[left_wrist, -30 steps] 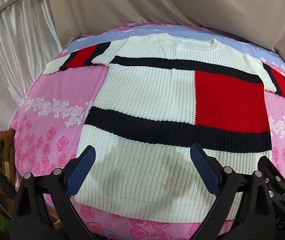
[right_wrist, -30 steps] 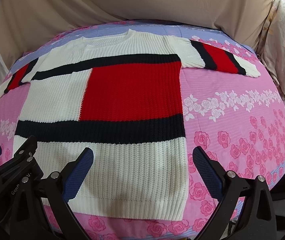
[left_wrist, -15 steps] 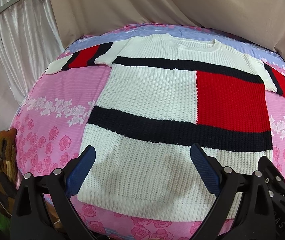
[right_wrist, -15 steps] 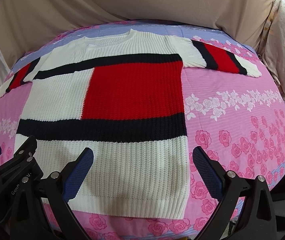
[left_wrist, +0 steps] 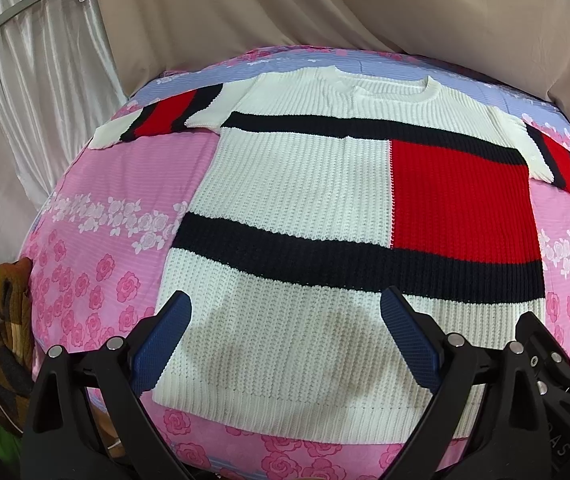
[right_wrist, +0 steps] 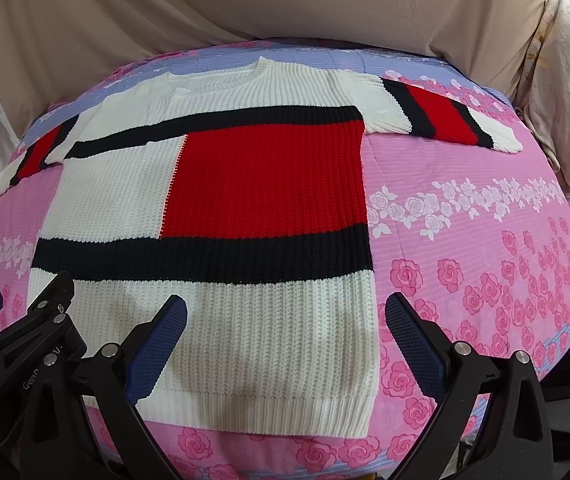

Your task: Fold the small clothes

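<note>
1. Pink floral bedsheet (right_wrist: 485,240) covered the bed.
2. Knit sweater (left_wrist: 297,184) lay flat, sleeves spread, hem at the near edge.
3. Left gripper (left_wrist: 285,336) hung above the hem, jaws apart, empty.
4. Right gripper (right_wrist: 285,340) likewise, jaws apart, over the hem's right corner.

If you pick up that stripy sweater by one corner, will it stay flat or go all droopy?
Probably droopy: the sweater is soft chunky knit lying limp on the bedspread. It looks thick, so likely a bit heavy and stretchy. The ribbed texture should grip, not slip.
</note>
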Motion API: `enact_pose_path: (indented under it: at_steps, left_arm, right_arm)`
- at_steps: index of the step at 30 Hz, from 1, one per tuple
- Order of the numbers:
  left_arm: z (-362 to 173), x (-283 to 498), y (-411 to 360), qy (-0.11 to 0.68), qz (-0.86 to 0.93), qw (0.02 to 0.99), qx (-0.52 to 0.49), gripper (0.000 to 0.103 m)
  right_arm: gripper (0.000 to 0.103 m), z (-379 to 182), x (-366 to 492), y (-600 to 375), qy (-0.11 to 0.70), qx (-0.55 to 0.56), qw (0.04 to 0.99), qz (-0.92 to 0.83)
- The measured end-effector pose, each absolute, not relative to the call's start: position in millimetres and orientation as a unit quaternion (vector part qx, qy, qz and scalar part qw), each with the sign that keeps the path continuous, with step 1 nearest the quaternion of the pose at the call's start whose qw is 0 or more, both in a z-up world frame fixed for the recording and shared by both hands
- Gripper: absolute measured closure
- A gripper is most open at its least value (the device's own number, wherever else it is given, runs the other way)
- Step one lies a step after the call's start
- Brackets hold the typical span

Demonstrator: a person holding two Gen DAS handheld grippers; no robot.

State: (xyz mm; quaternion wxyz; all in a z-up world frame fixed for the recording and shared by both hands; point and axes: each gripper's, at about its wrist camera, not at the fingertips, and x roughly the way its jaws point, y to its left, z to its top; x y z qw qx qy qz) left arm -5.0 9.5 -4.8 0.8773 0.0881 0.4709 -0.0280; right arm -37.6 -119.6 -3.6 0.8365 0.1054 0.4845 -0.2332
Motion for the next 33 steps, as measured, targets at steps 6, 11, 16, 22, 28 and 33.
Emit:
enact_pose_path:
  at_steps: [6,11,16,22,28,33]
  left_arm:
    - [-5.5,-2.9,4.9,0.472,-0.029,0.877,0.089,0.010]
    - [-6.0,-2.1,4.5,0.472,-0.029,0.877,0.089,0.010]
    - [-6.2,-2.3,4.8,0.472,-0.029,0.876,0.089,0.010]
    - [-6.3,-2.4,5.1,0.472,-0.029,0.876,0.089,0.010]
    - [-6.6,-1.4,5.1,0.473,-0.030,0.876,0.089,0.010]
    - [-7.8,0.3,4.4,0.474,-0.030,0.875,0.090,0.010]
  right_arm:
    - [0.005,-3.6,-36.7,-122.6,0.485,0.107,0.835,-0.235]
    - [0.005,-3.7,-36.4,-121.9,0.485,0.106,0.836,-0.234]
    - [0.005,-3.9,-35.4,-121.7,0.485,0.106,0.836,-0.234]
    - [0.005,-3.7,-34.9,-121.2,0.485,0.106,0.836,-0.235]
    - [0.005,-5.2,-30.8,-123.1,0.487,0.107,0.834,-0.235]
    - [0.005,-5.9,-29.7,-123.2,0.488,0.107,0.834,-0.235]
